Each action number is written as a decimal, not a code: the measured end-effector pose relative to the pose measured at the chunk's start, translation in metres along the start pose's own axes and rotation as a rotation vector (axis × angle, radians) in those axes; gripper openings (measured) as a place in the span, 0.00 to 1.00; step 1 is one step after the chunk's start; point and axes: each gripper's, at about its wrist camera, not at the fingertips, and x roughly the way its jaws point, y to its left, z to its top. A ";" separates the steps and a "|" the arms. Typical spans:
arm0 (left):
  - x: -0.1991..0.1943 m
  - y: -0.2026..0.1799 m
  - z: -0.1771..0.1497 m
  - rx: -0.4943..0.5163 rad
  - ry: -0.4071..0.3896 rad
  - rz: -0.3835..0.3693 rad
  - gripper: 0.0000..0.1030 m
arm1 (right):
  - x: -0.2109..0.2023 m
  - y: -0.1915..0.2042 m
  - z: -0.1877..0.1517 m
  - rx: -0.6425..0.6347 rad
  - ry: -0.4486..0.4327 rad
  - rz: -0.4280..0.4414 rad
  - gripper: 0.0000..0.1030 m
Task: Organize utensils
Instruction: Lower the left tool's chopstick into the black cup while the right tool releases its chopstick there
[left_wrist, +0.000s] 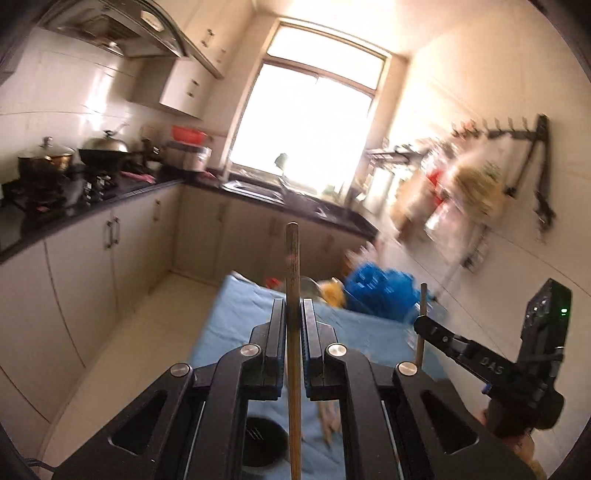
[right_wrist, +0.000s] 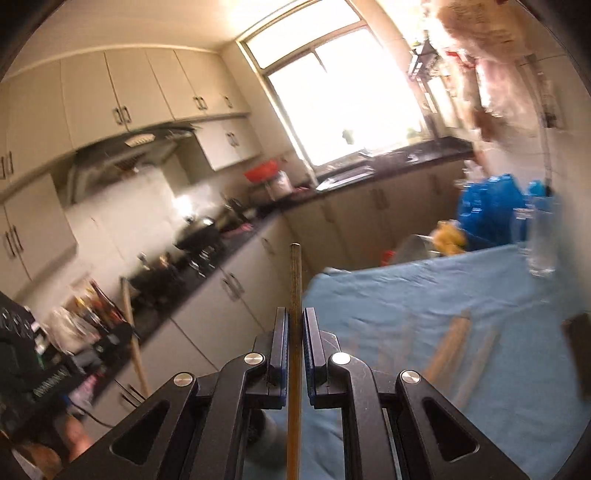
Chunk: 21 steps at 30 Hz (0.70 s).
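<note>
My left gripper (left_wrist: 294, 306) is shut on a wooden chopstick (left_wrist: 292, 266) that stands upright between the pads, above a table with a blue cloth (left_wrist: 236, 325). My right gripper (right_wrist: 295, 317) is shut on a second wooden chopstick (right_wrist: 295, 280), also upright. The right gripper with its chopstick (left_wrist: 421, 325) shows at the right of the left wrist view. More wooden utensils (right_wrist: 448, 347) lie blurred on the blue cloth (right_wrist: 406, 295). A black round holder (left_wrist: 264, 439) sits below the left gripper.
A blue bag (left_wrist: 380, 291) and yellow item (left_wrist: 334, 291) stand at the table's far end. A clear glass (right_wrist: 541, 240) stands at the table's right. Dark counters with pots (left_wrist: 103, 151) run along the left; a sink (left_wrist: 255, 188) lies under the window. Bags hang on the right wall.
</note>
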 end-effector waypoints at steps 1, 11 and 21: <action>0.008 0.007 0.004 -0.007 -0.007 0.011 0.07 | 0.013 0.008 0.005 0.012 -0.010 0.021 0.08; 0.078 0.038 -0.011 -0.023 0.007 0.045 0.07 | 0.106 0.045 0.000 0.005 -0.080 0.024 0.08; 0.092 0.042 -0.045 0.016 0.071 0.079 0.07 | 0.131 0.041 -0.052 -0.132 0.020 -0.011 0.08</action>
